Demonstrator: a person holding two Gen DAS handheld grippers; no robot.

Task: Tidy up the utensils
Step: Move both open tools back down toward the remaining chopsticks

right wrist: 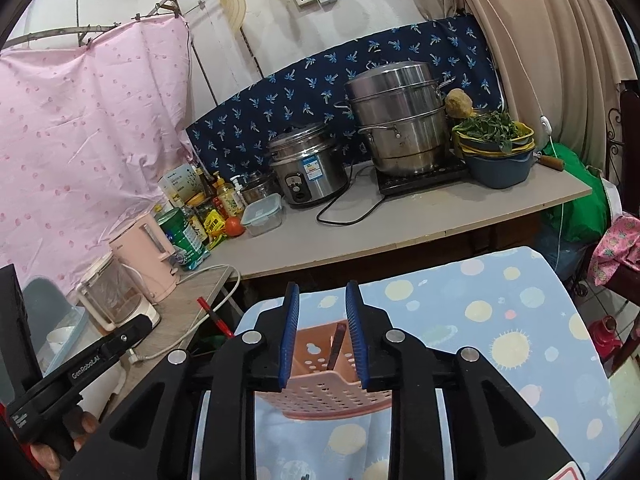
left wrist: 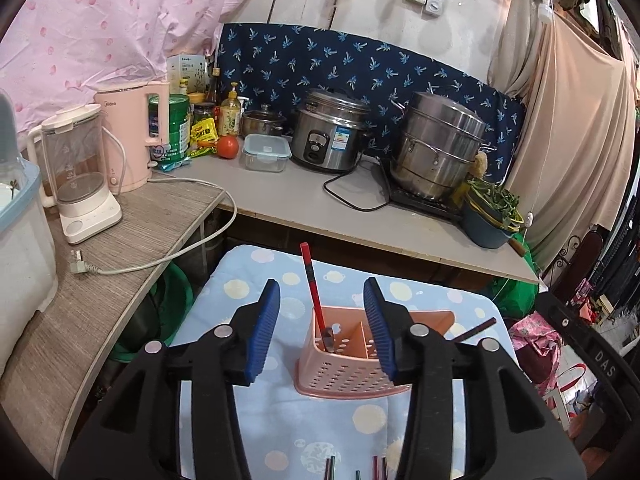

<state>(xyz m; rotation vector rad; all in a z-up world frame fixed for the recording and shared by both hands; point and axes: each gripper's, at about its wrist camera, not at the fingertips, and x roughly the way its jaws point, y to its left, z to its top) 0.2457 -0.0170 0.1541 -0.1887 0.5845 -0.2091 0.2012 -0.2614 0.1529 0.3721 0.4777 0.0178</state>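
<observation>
Low centre frame, my left claw (left wrist: pixel 322 332) wide, empty; right claw (right wrist: pixel 322 334) narrow, empty. Red utensil (left wrist: pixel 314 292) leans in pink holder (left wrist: pixel 344 360). Risk: bump tips light holder.

L gripper (left wrist: pixel 322 330) fingers apart, R gripper (right wrist: pixel 322 334) narrower

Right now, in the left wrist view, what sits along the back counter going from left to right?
Blender → pink kettle → green tin → tomato → clear lidded box → rice cooker → steel steamer pot → bowl of greens.
</observation>
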